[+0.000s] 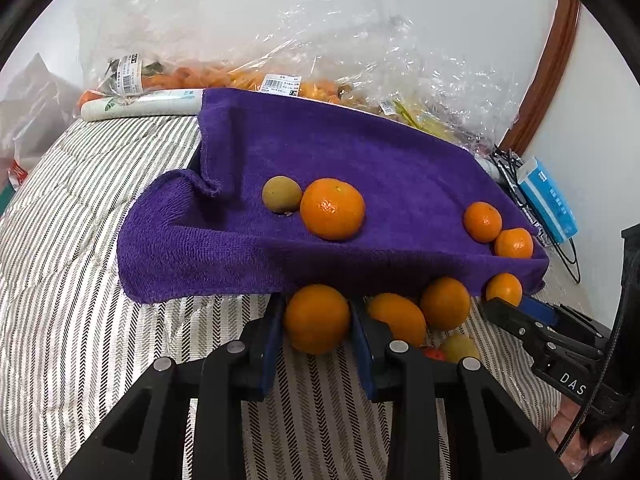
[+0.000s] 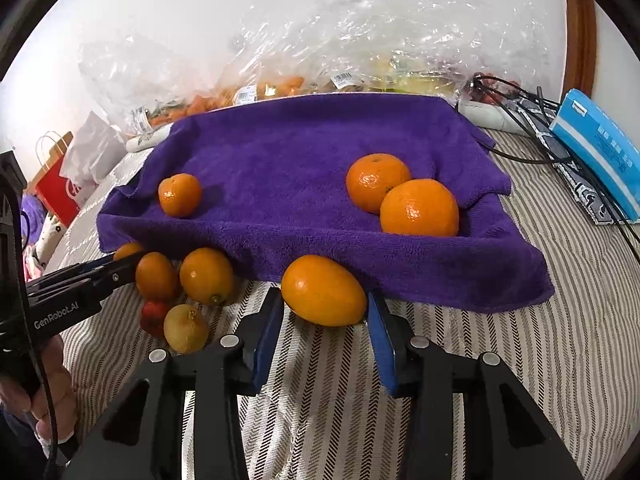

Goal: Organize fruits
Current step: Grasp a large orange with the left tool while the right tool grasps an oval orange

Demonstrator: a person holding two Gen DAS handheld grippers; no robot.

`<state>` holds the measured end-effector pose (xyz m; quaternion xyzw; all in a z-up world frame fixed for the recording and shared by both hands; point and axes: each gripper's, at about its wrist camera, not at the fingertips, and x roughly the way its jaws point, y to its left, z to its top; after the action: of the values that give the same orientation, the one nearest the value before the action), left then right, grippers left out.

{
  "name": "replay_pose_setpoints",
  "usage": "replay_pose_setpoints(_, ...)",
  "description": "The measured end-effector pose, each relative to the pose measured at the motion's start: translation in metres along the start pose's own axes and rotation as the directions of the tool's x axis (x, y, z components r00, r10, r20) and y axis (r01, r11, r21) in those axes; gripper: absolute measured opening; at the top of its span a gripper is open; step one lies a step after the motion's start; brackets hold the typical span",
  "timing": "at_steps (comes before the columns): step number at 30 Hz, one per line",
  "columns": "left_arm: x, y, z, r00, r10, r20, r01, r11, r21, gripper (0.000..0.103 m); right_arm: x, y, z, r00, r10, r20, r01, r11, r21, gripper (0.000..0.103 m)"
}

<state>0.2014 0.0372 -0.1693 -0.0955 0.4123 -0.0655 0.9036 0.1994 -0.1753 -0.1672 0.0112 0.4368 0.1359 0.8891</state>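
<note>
A purple towel [image 1: 360, 152] [image 2: 300, 152] lies spread on a striped bedspread [image 1: 80, 280]. On it rest a brownish-green fruit [image 1: 281, 194], a big orange [image 1: 332, 208] and two small oranges [image 1: 482, 222] at its right side. At the towel's near edge my left gripper [image 1: 316, 300] is shut on a round orange [image 1: 317, 318]. My right gripper [image 2: 324, 294] is shut on an oval orange [image 2: 324, 290], with both blue pads against its sides. Between the two grippers lie loose oranges [image 2: 206, 276], a small red fruit [image 2: 154, 314] and a yellow one [image 2: 186, 328].
Clear plastic bags [image 1: 280, 40] of fruit are piled against the wall behind the towel. A blue tissue pack [image 2: 600, 148] and black cables [image 2: 520, 96] lie at the right. A red paper bag [image 2: 60, 192] stands at the far left. A hand [image 2: 52, 396] holds the left gripper's handle.
</note>
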Motion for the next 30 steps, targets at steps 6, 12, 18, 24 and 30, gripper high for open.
replay_pose_setpoints(6, -0.006, 0.001, -0.001, 1.0, 0.002, 0.02, -0.002, 1.0, 0.008, 0.03, -0.003, 0.0, -0.001, 1.0, 0.018, 0.019, -0.018, 1.0, -0.005, 0.042)
replay_pose_setpoints(12, -0.005, 0.0, -0.001, 1.0, 0.01, 0.003, -0.01, 1.0, 0.009, 0.03, 0.002, 0.002, -0.001, 1.0, 0.018, -0.02, -0.018, 1.0, -0.016, 0.042)
replay_pose_setpoints(18, -0.002, 0.002, 0.0, 1.0, 0.004, -0.009, -0.004, 1.0, -0.004, 0.03, 0.002, 0.004, -0.001, 1.0, 0.009, -0.019, -0.01, 1.0, -0.026, 0.044)
replay_pose_setpoints(24, -0.001, -0.001, 0.0, 1.0, 0.02, -0.01, -0.02, 1.0, 0.01, 0.03, 0.006, 0.006, 0.003, 1.0, 0.003, -0.02, -0.004, 1.0, -0.026, 0.047)
replay_pose_setpoints(30, -0.001, 0.002, 0.0, 1.0, 0.001, -0.006, -0.001, 1.0, -0.007, 0.03, 0.007, 0.004, 0.004, 1.0, 0.013, -0.017, -0.014, 1.0, -0.015, 0.042)
